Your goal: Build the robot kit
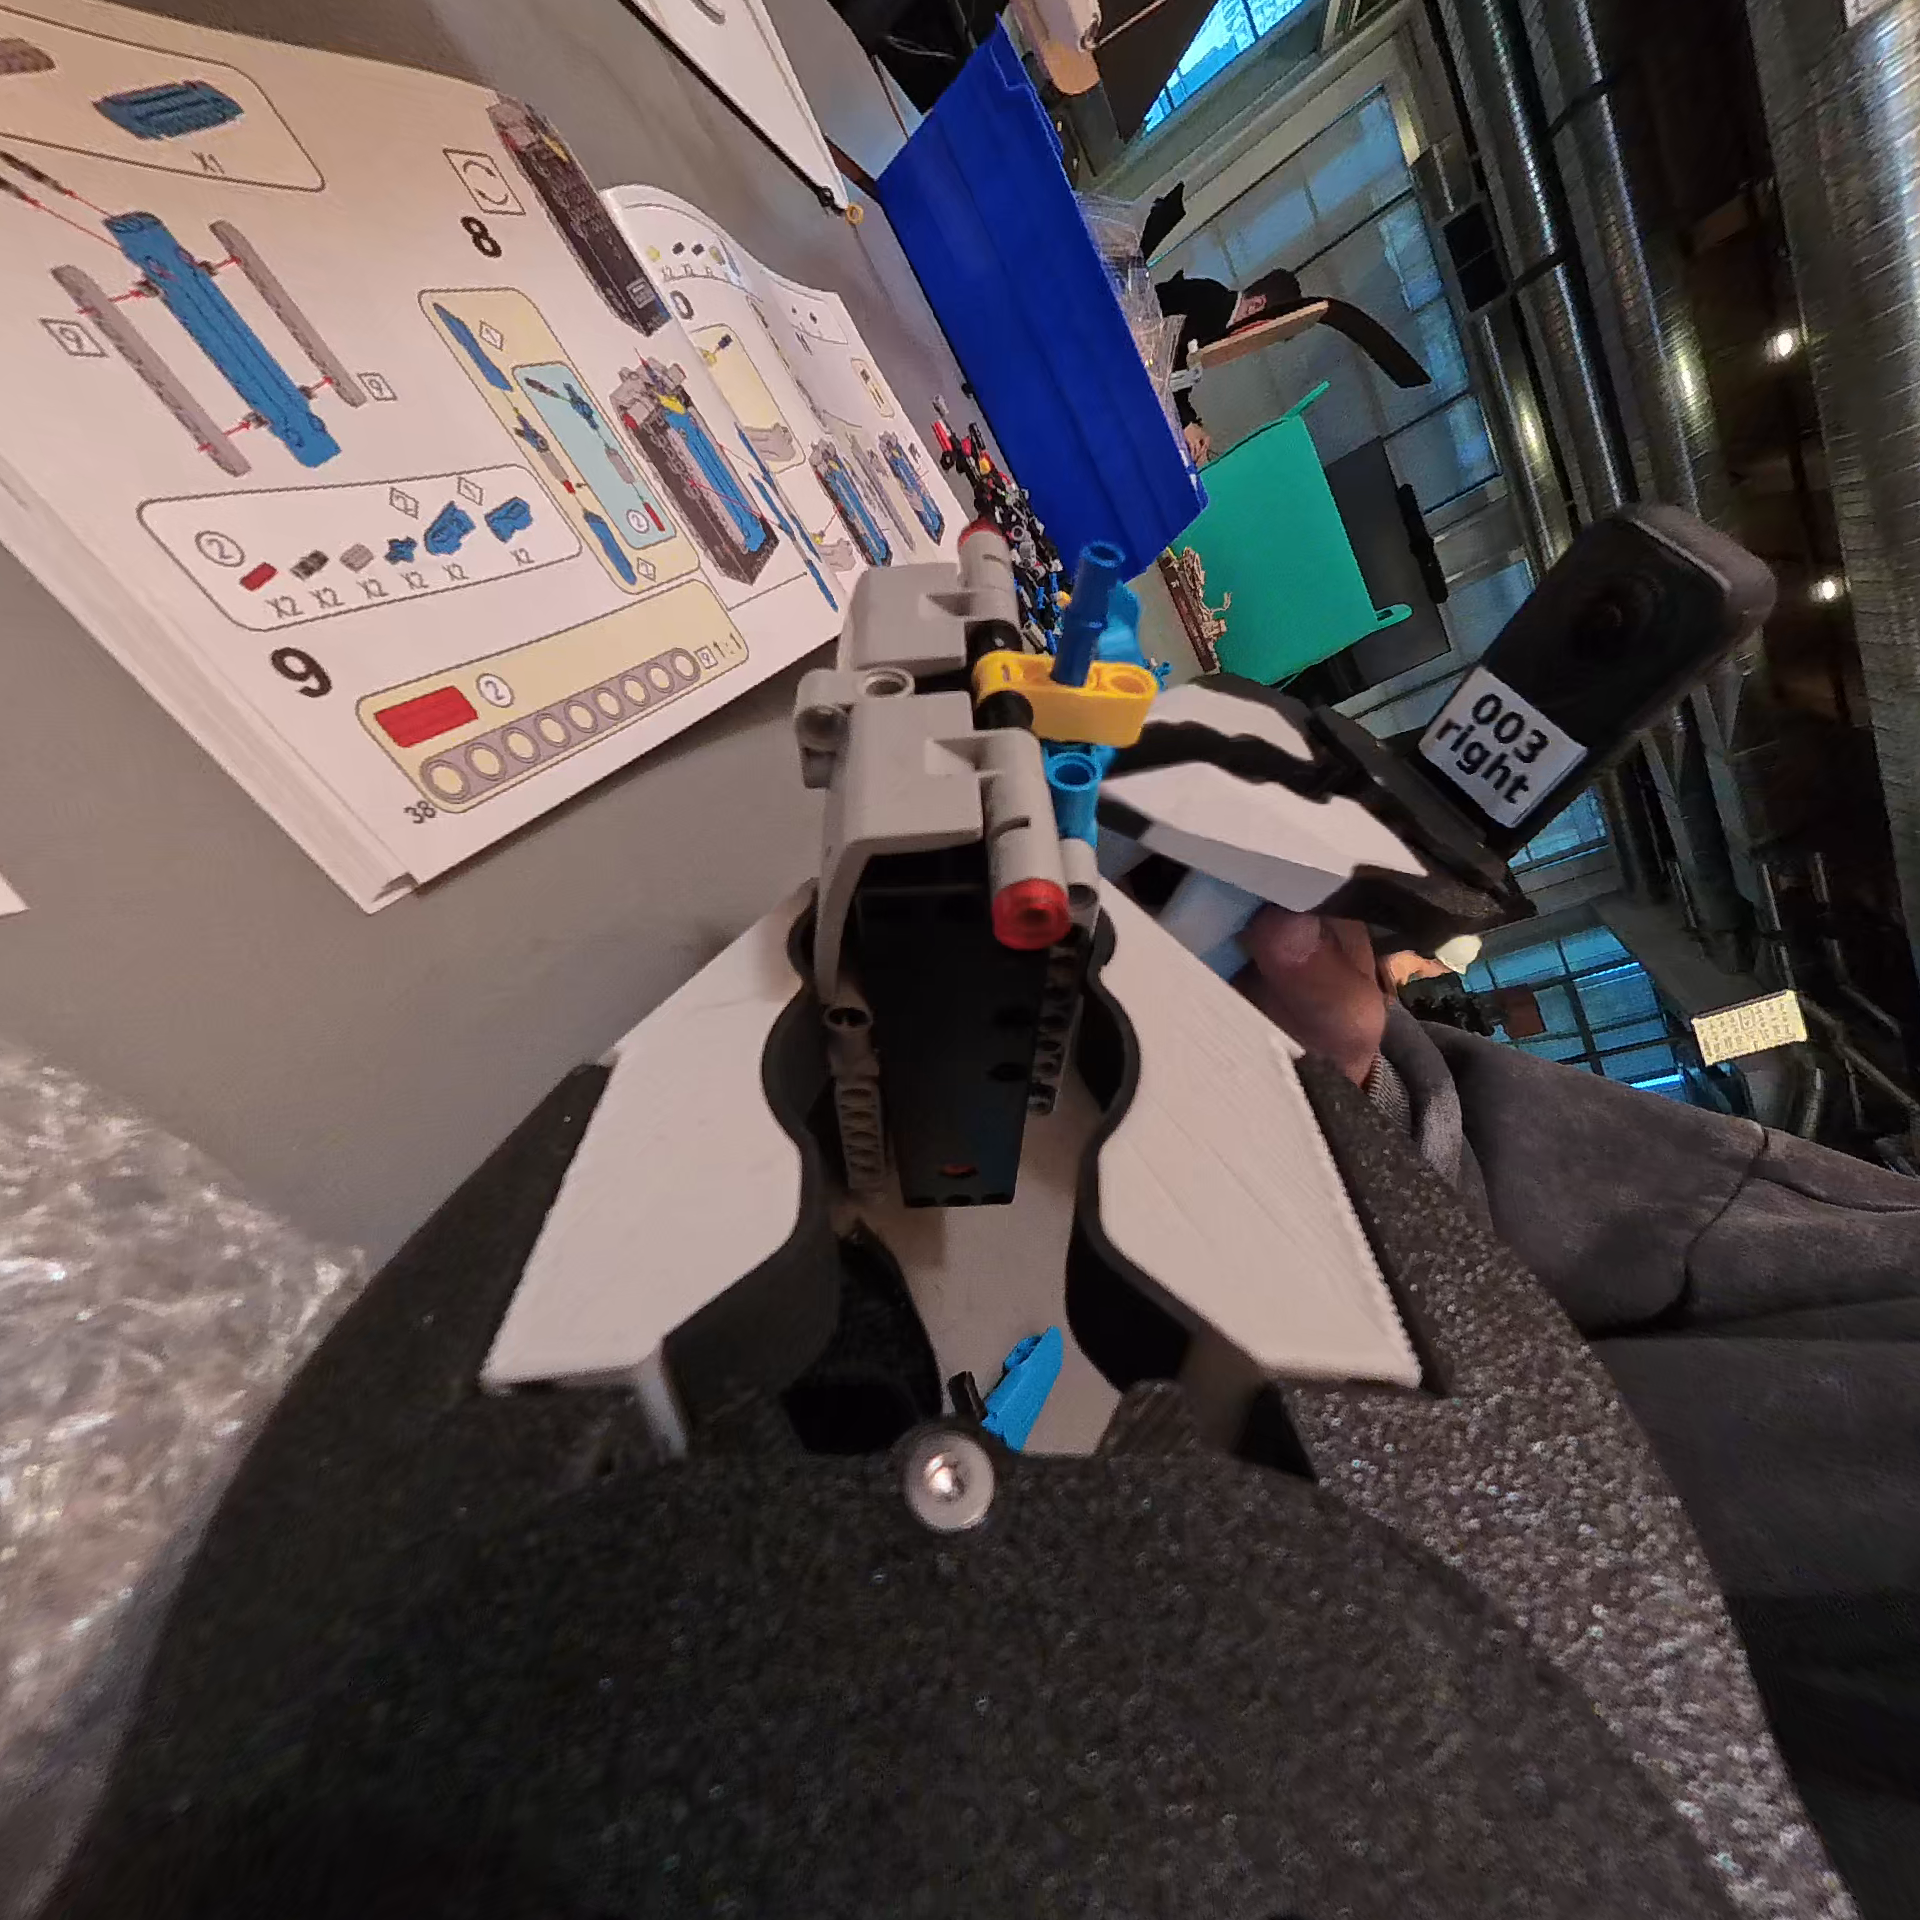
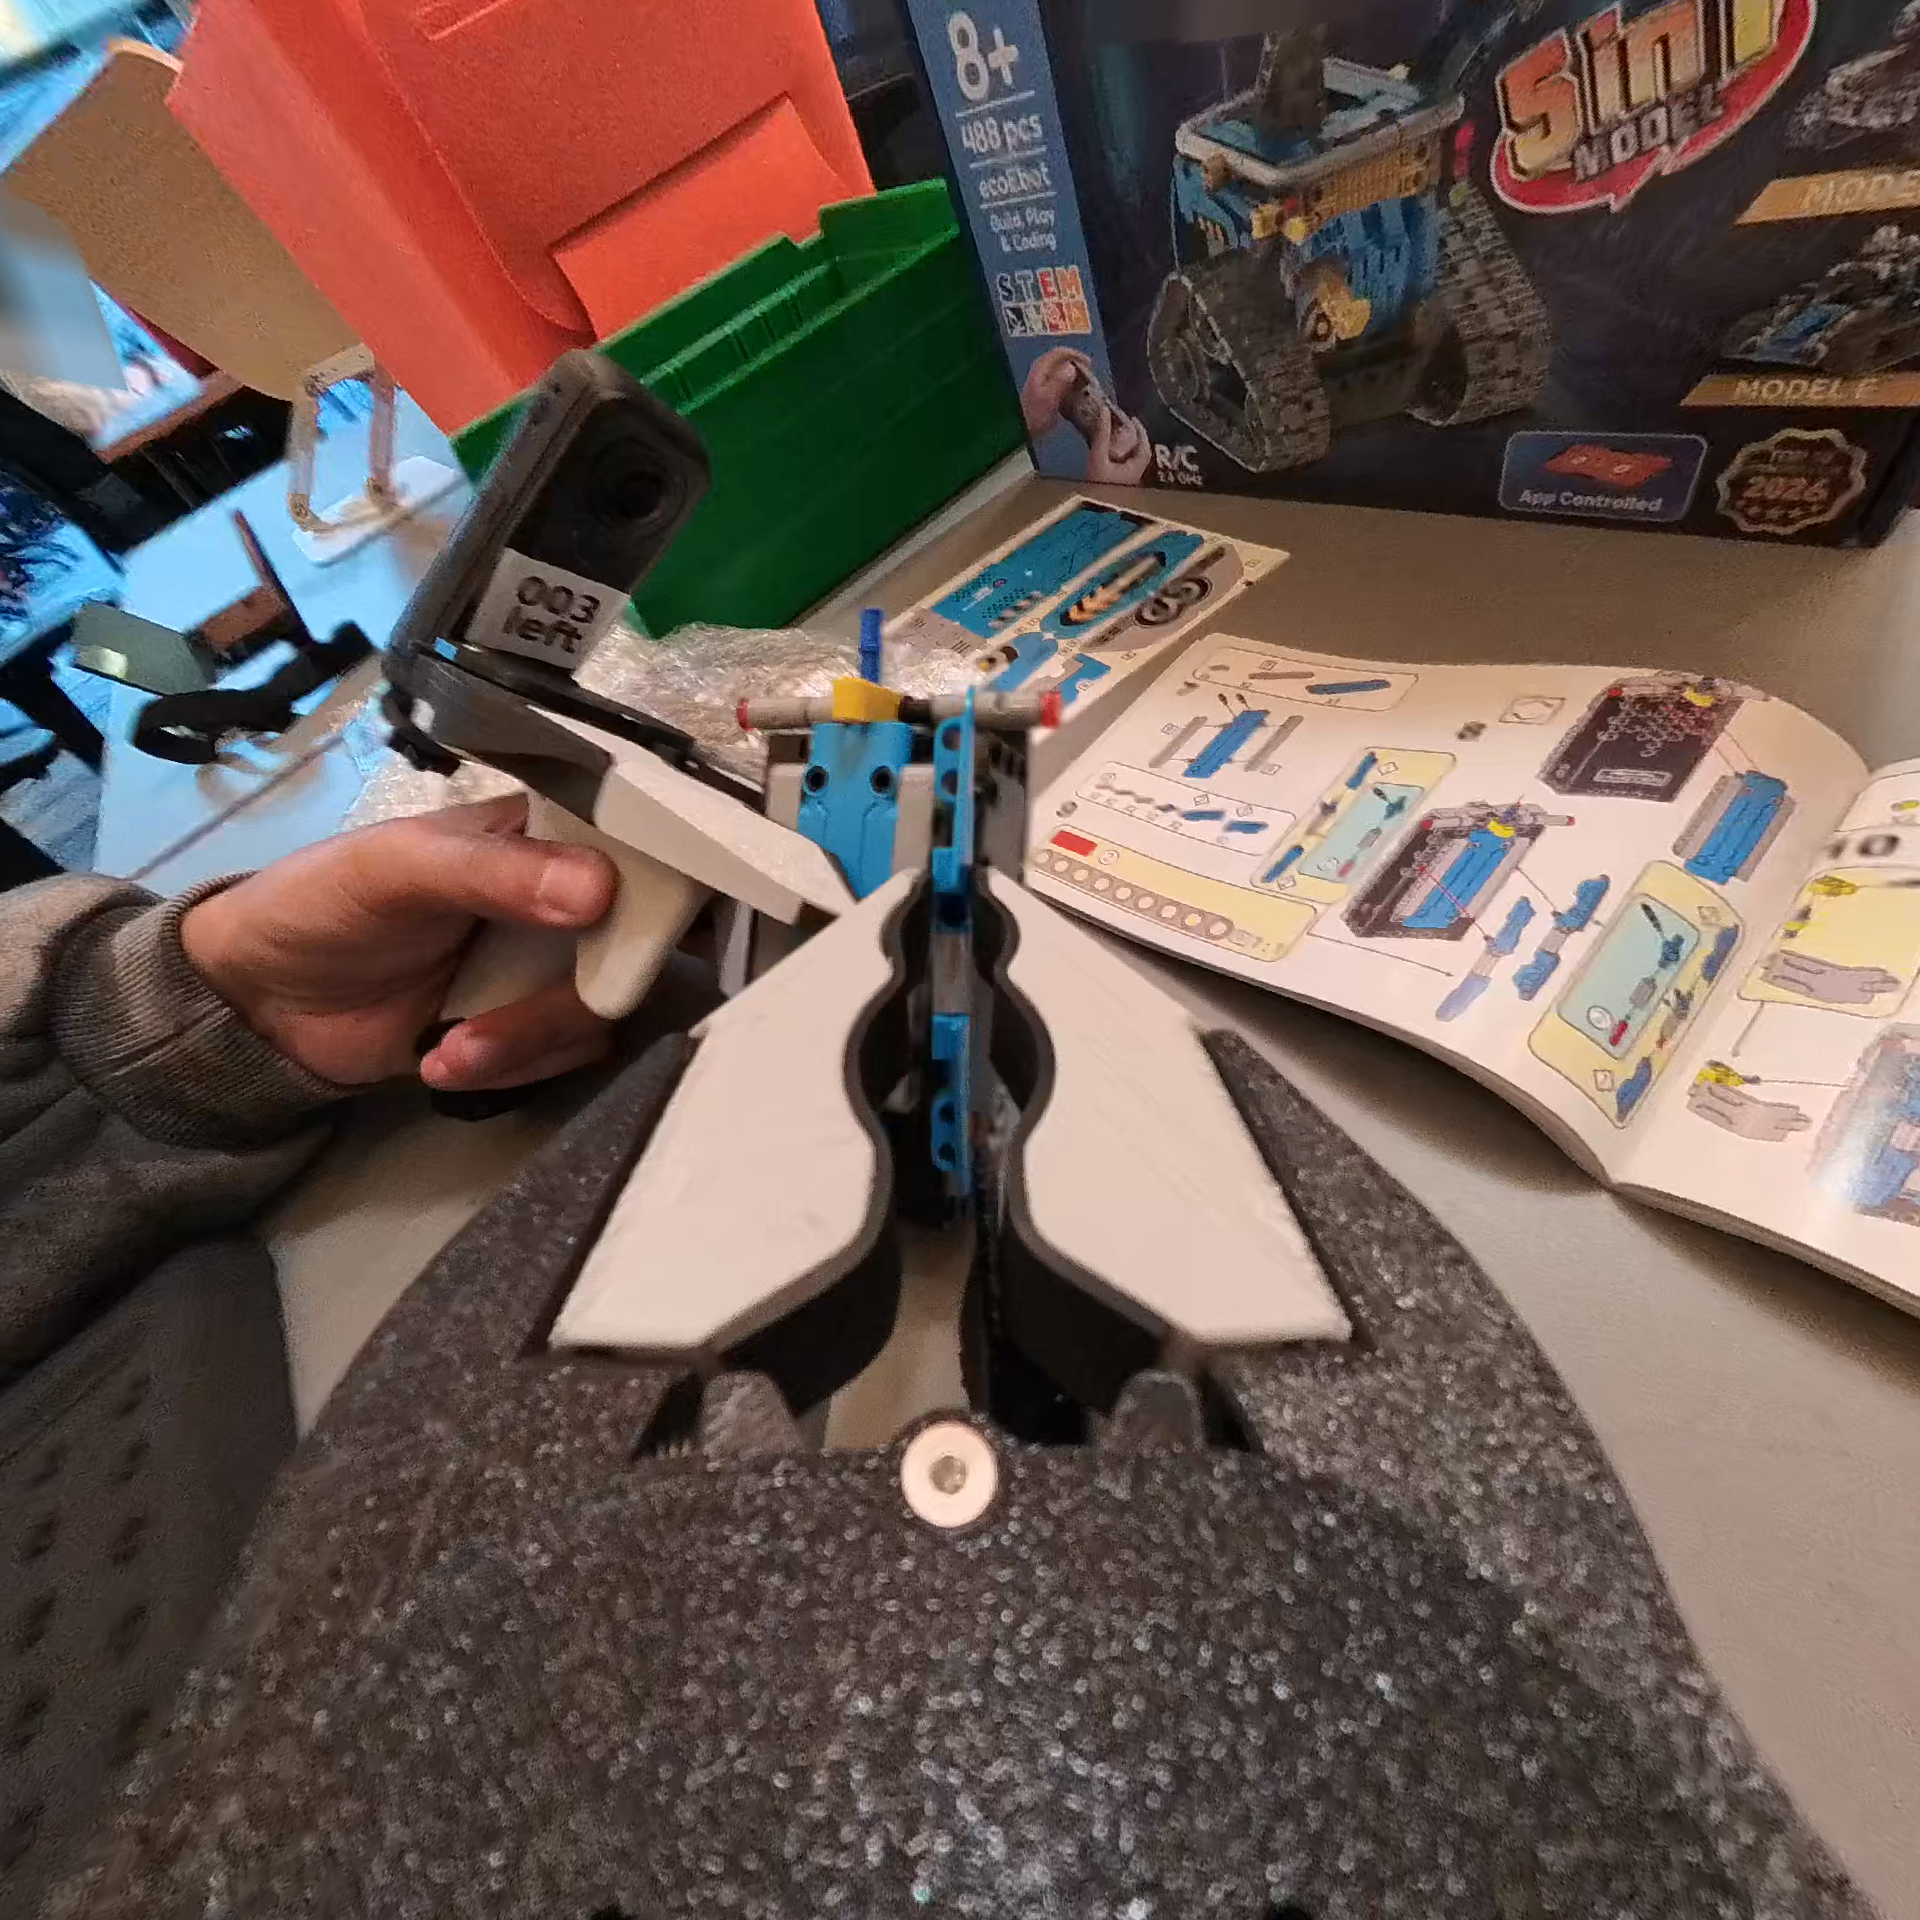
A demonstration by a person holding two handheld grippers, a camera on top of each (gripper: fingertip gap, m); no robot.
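Brick assembly (image 1: 935,894): grey housing over a black block, with a grey axle capped red at both ends, a yellow beam (image 1: 1070,681) and a blue pin standing up from it. Held off the surface between both tools, centre of both views.

Left tool (image 1: 951,1039): jaws narrow, clamped on the black-and-grey lower body of the assembly. In the right wrist view this tool (image 2: 727,842) comes in from 9 o'clock, gripped by a hand (image 2: 416,935) in a grey knit sleeve; a black camera sits on top of it with a label.

Right tool (image 2: 951,997): jaws narrow, closed on a thin blue beam (image 2: 951,935) that runs up the side of the assembly. In the left wrist view its white-and-black fingers (image 1: 1247,821) reach the assembly's blue part from 3 o'clock. Whether they also touch the grey housing, cannot tell.

Surroundings, grey surface (image 2: 1558,582):
- Open instruction booklet (image 2: 1455,883) at 2–3 o'clock of the assembly in the right wrist view; lies flat, pages with build diagrams.
- Sticker sheet (image 2: 1081,592) at 1 o'clock, just beyond the assembly.
- Dark blue kit box (image 2: 1455,260) standing at 1 o'clock, behind the booklet.
- Green bin (image 2: 831,395) at 11 o'clock, orange bin (image 2: 520,156) behind it.
- Clear bubble wrap (image 2: 707,665) between green bin and assembly.
- Blue bin (image 1: 1029,312) at 12 o'clock in the left wrist view, loose small parts (image 1: 997,488) beside it.
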